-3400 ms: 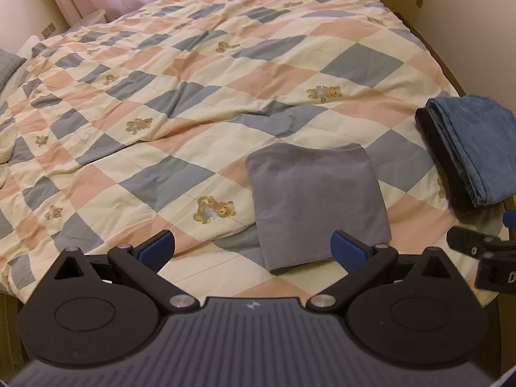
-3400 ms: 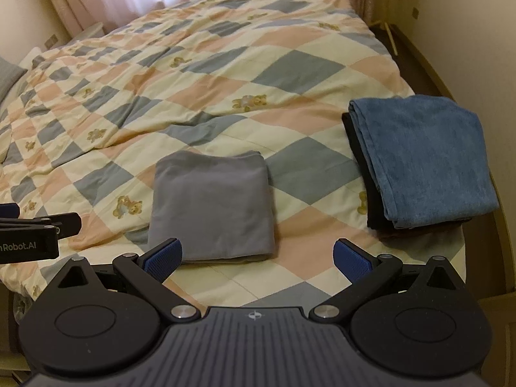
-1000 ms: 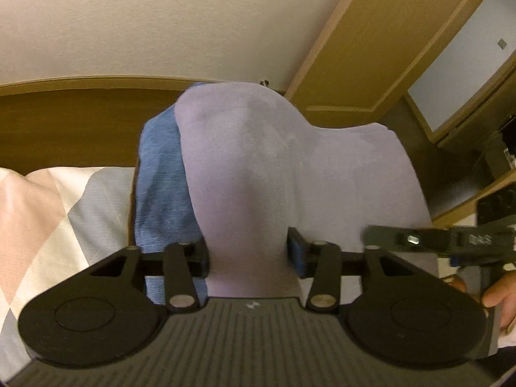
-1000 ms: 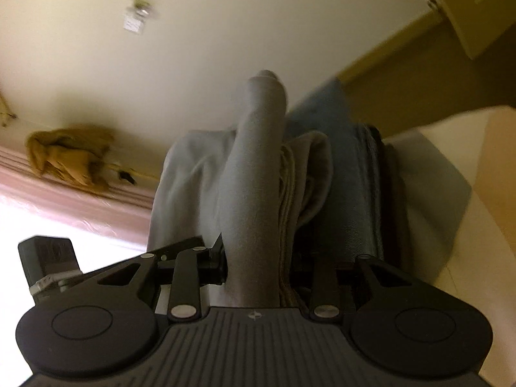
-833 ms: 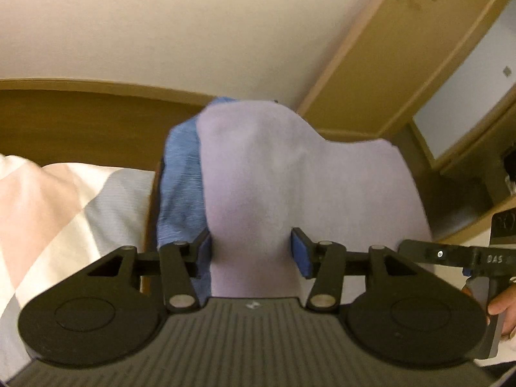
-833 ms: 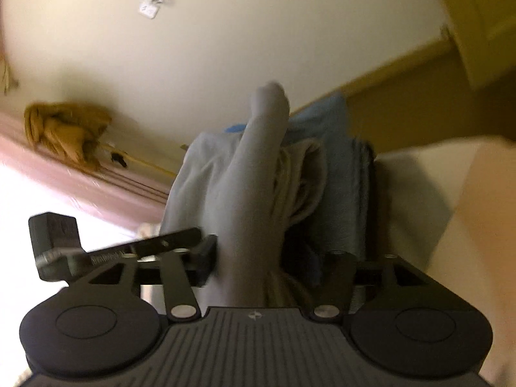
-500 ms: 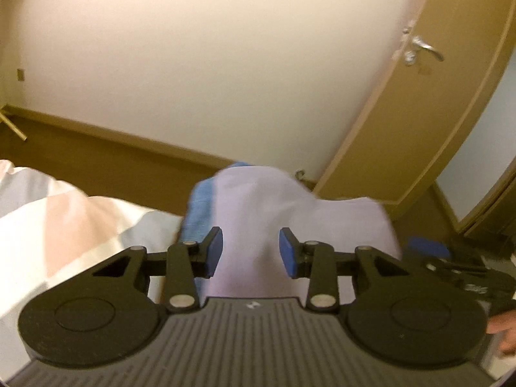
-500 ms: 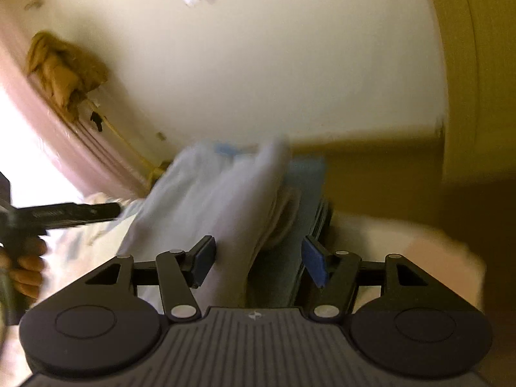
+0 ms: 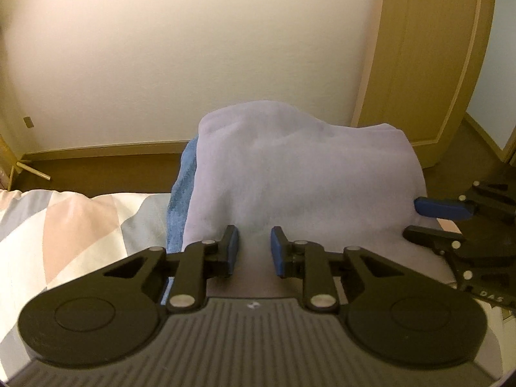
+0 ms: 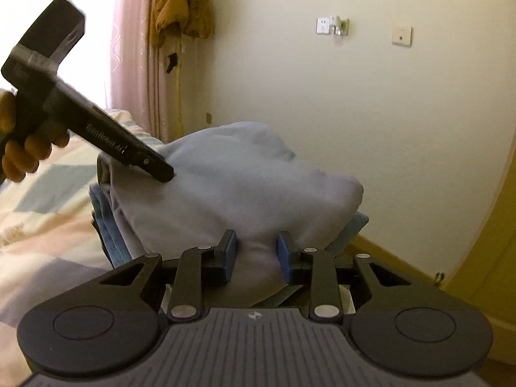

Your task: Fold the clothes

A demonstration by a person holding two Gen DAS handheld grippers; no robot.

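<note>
A folded grey garment [image 9: 300,174] lay on top of a folded blue garment [image 9: 180,187], the pile sitting at the edge of a bed covered by a quilt [image 9: 64,222] in pink, grey and cream diamonds. The left hand-held gripper [image 9: 254,251] sat at the near edge of the grey cloth, its blue pads a little apart, with cloth between them but not pinched. The right hand-held gripper [image 10: 254,256] sat at another edge, its pads also parted, with a ridge of grey cloth between them; whether the pads touched it was unclear. A plain wall [image 9: 193,48] and a wooden door [image 9: 429,64] stood behind.

This looked like the stacking step, the folded piece just set on the pile. The next move would call for drawing both grippers straight back without dragging the cloth, as its humped top layer could slide off.
</note>
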